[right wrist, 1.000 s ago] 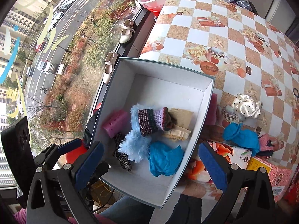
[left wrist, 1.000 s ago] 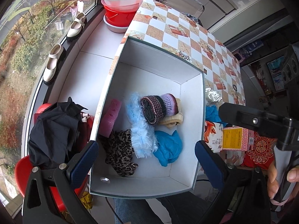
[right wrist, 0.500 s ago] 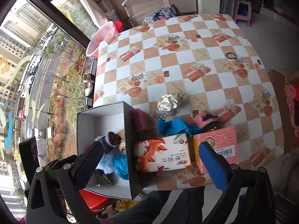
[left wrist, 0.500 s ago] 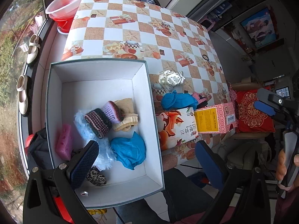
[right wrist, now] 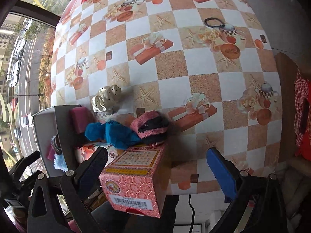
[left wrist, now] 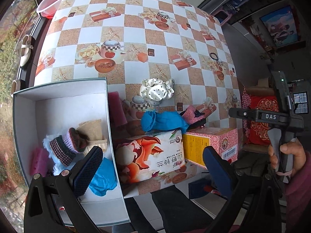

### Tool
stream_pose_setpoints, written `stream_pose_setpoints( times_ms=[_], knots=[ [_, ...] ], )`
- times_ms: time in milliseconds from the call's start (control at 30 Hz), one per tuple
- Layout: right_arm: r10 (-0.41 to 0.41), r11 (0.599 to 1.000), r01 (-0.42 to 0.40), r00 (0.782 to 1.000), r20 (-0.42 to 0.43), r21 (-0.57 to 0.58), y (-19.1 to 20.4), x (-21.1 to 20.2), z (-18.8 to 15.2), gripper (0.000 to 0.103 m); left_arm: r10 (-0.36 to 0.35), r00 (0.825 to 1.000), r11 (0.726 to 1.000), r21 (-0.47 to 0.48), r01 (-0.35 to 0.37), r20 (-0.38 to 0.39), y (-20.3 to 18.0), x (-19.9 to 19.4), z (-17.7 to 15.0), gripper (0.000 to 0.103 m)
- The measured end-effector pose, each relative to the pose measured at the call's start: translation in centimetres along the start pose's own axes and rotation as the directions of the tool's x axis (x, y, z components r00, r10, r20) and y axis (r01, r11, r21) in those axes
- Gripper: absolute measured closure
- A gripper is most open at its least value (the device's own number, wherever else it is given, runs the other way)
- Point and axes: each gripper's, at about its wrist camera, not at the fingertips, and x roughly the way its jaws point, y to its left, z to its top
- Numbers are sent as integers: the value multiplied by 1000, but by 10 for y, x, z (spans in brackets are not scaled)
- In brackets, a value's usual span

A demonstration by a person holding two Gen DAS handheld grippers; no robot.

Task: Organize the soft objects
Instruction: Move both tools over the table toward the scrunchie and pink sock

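Both views have swung from the box (left wrist: 60, 104) toward the worktop (left wrist: 136, 38), so the sorting has moved on to the next pick. At the left, the box already holds a knit hat (left wrist: 64, 147), a beige pouch (left wrist: 93, 130) and a blue cloth (left wrist: 103, 178). The left tool (left wrist: 151, 169) hangs spread and empty above the box's right wall and a printed pack (left wrist: 153, 155). Further right, loose items wait outside: a pink sponge (right wrist: 80, 118), a dotted scrunchie (right wrist: 107, 99), a blue rag (right wrist: 114, 134) and a pink-and-black piece (right wrist: 151, 128). The right tool (right wrist: 157, 172) hovers spread, empty, over a pink carton (right wrist: 134, 180), likely bound for that cluster.
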Motion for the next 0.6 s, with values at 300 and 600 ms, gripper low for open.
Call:
stream_pose_setpoints(
  times_ms=[300, 600],
  knots=[
    [17, 973, -94, 940, -341, -209, 12, 126, 48, 1, 145, 988, 989, 12, -145, -55, -25, 62, 63, 0],
    [-345, 894, 286, 930, -123, -344, -27, 124, 59, 0, 186, 975, 983, 11, -186, -123, -42, 125, 96, 0]
  ],
)
